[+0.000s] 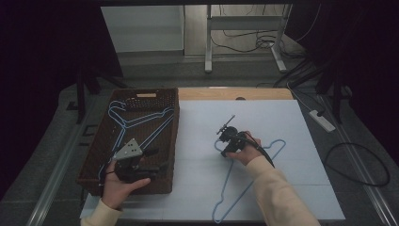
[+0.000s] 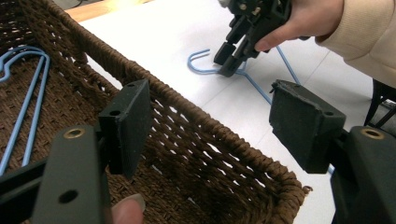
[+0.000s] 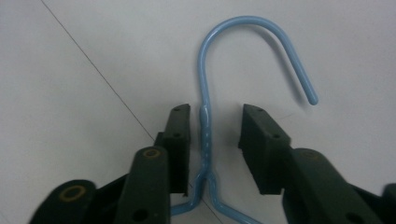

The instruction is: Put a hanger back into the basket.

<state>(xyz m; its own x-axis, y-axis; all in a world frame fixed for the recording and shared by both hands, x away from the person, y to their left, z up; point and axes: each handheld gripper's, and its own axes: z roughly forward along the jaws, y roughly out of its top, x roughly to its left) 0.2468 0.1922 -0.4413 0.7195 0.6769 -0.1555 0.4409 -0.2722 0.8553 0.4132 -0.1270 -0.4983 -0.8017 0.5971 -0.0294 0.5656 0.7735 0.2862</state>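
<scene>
High view: a brown wicker basket (image 1: 167, 141) sits at the left of the white table (image 1: 263, 122), and everything else is placed against it. Inside the basket lie blue wire hangers (image 1: 134, 120), flat on the woven bottom. The left gripper (image 1: 155, 162) hovers over the basket's near end, held in the person's left hand (image 1: 120, 186); in the left gripper view its jaws stand wide apart with nothing between them, one jaw over the basket's inside, the other past its right-hand rim. To the right of the basket, well apart from it, a single blue hanger (image 1: 235, 186) lies flat on the table, hook end pointing toward the basket. The right gripper (image 1: 225, 149) is down at that hanger's neck, held in the right hand (image 1: 247, 151) with a cream sleeve (image 1: 282, 197) behind it. Right gripper view: the twisted neck just below the hook (image 3: 254, 32) lies between the two pads; the left pad sits just beside the wire, the right pad clearly off it, so the jaws are not clamped.
</scene>
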